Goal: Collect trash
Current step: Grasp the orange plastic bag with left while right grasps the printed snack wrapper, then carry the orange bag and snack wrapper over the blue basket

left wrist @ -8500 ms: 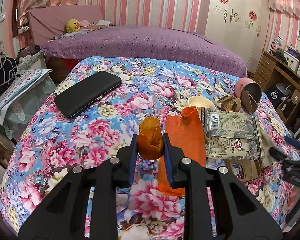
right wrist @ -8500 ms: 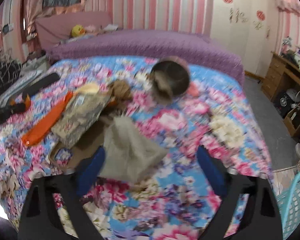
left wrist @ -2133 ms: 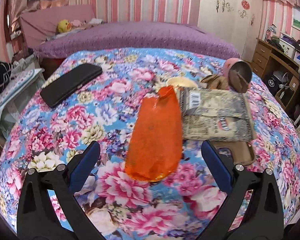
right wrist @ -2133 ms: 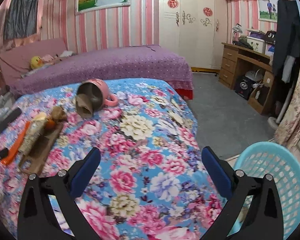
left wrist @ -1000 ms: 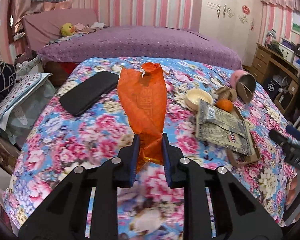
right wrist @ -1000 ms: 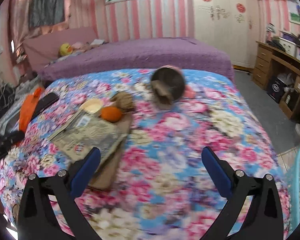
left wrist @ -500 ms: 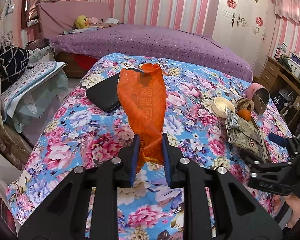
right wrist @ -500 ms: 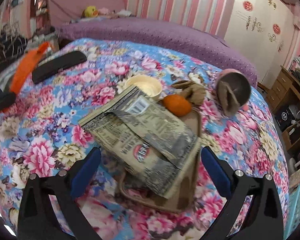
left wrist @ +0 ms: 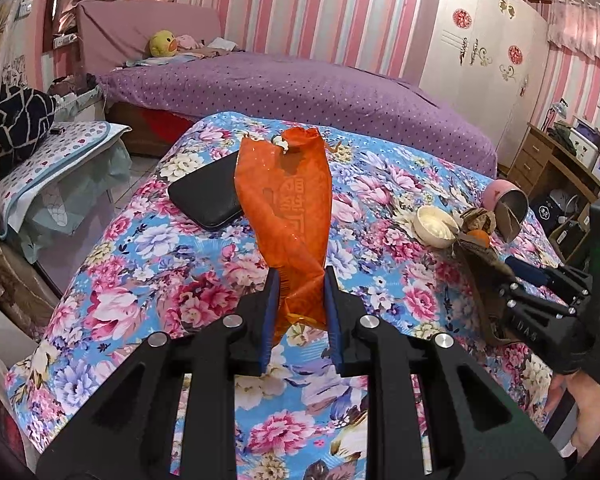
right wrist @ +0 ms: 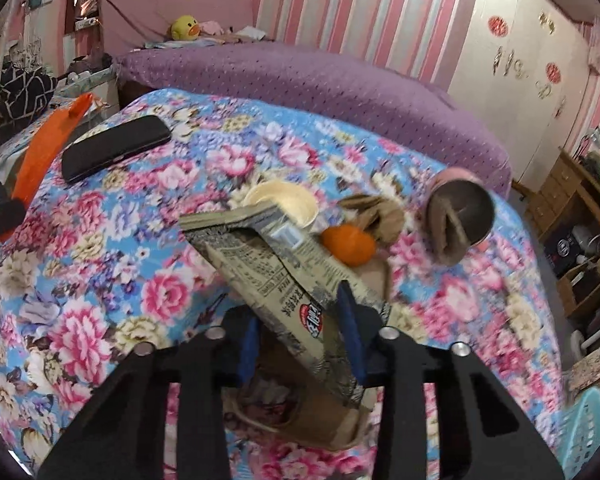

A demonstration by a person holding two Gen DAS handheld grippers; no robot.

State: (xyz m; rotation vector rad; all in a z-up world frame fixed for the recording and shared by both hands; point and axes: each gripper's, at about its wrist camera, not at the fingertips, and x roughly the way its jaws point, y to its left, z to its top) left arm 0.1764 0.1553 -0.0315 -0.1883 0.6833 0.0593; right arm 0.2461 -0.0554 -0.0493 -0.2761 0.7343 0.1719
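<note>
A bed under a floral quilt (right wrist: pixel 148 264) carries everything. Ahead-left of the right claw lies a black case (right wrist: pixel 114 148); straight ahead sit a cream bowl (right wrist: pixel 282 198), an orange (right wrist: pixel 348 245), perhaps crumpled paper (right wrist: pixel 376 210), and a tipped pink cup (right wrist: pixel 460 204).

**Right gripper closes in on the printed bag**

Your right gripper (right wrist: pixel 300 336), wide apart and clear of the pile half a second ago, has now narrowed onto the printed snack bag (right wrist: pixel 284 276), which tilts up off the brown tray (right wrist: pixel 324 420). Your left gripper (left wrist: pixel 300 312) has carried the orange wrapper (left wrist: pixel 288 216), lying flat two seconds ago, up off the floral bedspread (left wrist: pixel 140 264).
</note>
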